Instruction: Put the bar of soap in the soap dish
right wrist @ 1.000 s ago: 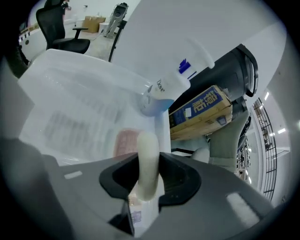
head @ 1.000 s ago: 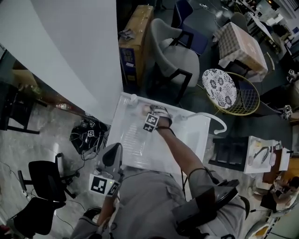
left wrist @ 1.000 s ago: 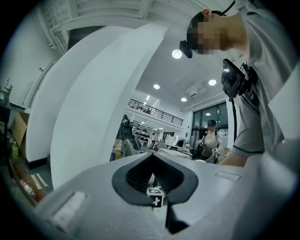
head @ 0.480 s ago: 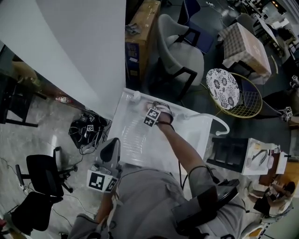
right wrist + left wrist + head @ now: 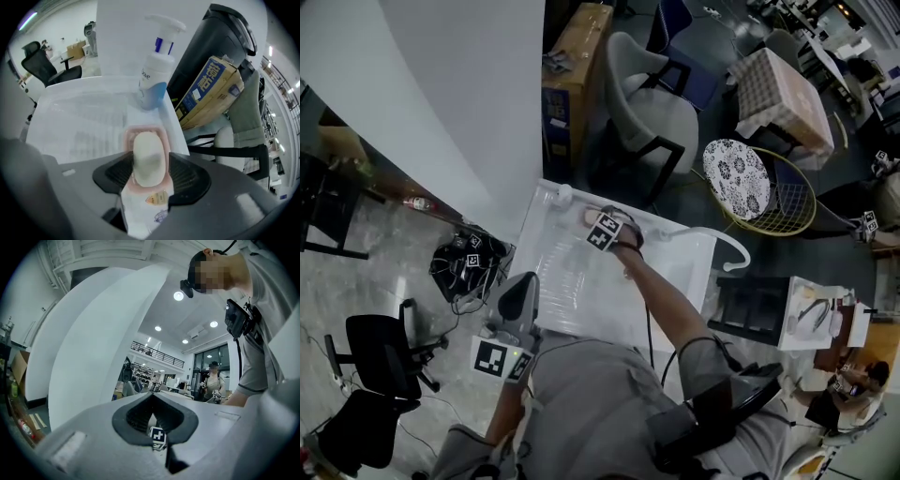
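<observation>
While the right gripper (image 5: 149,165) points steeply down at the far left corner of the white bench (image 5: 680,267), its jaws are opening. The cream bar of soap (image 5: 149,154) stands between them, lying lengthwise in the pink soap dish (image 5: 162,134). The right pad stands clear of the soap, with a strip of pink showing in the gap, and the left pad is just beside it. Just behind the dish stands a white pump bottle (image 5: 153,77) with a blue collar. A cardboard box (image 5: 212,89) leans beyond the bench's edge. Held low and level near the person's body, the left gripper (image 5: 151,398) has its jaws drawn together at the tips, with nothing between them.
</observation>
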Motion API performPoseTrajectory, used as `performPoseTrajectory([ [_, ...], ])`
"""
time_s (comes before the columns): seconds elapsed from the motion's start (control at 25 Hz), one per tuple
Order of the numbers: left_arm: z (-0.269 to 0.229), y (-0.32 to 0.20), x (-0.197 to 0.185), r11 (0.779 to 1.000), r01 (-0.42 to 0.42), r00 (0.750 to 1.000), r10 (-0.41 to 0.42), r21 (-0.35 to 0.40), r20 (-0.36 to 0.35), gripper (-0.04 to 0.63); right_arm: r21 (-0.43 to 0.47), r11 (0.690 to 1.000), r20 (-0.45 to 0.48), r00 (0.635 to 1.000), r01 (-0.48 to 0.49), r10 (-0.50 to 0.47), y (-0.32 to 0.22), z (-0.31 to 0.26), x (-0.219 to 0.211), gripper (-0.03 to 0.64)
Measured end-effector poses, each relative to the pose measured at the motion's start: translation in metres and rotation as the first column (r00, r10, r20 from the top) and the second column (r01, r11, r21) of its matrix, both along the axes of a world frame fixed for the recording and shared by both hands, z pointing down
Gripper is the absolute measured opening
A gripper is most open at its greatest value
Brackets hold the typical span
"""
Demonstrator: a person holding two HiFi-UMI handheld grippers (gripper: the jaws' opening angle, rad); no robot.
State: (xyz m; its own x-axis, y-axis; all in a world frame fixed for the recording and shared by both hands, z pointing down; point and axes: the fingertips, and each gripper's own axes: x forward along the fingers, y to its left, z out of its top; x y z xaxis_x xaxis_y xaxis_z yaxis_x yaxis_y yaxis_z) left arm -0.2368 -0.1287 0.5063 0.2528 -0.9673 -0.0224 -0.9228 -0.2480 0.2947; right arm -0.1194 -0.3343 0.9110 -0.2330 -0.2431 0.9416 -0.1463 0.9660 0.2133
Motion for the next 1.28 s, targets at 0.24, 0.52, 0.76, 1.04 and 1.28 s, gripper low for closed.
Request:
performPoseTrajectory([
  [0.24, -0.005, 0.005, 0.007, 1.000, 0.002, 1.000, -0.002, 0.009, 0.002, -0.002, -0.105, 0.987, 0.110, 0.985, -0.124, 0.135, 0.004, -0.013, 0.005, 0.247],
  [0.52, -0.010, 0.005, 0.013, 1.000, -0.007, 1.000, 0.006, 0.019, 0.010, -0.002, -0.143, 0.962, 0.284, 0.921, -0.234, 0.267, 0.001, -0.072, 0.005, 0.253],
  [0.76, -0.026, -0.007, 0.024, 0.997, -0.049, 0.998, 0.047, 0.058, 0.038, -0.002, -0.144, 0.943, 0.528, 0.782, -0.301, 0.331, 0.011, -0.175, -0.005, 0.270],
  [1.04, -0.050, -0.022, 0.054, 0.984, -0.143, 0.988, 0.135, 0.105, 0.077, -0.002, -0.133, 0.925, 0.737, 0.589, -0.355, 0.332, 0.047, -0.303, 0.026, 0.296],
  [1.28, -0.069, -0.033, 0.100, 0.955, -0.260, 0.963, 0.246, 0.142, 0.106, -0.002, -0.004, 0.895, 0.817, 0.515, -0.447, 0.261, 0.092, -0.394, 0.082, 0.313],
])
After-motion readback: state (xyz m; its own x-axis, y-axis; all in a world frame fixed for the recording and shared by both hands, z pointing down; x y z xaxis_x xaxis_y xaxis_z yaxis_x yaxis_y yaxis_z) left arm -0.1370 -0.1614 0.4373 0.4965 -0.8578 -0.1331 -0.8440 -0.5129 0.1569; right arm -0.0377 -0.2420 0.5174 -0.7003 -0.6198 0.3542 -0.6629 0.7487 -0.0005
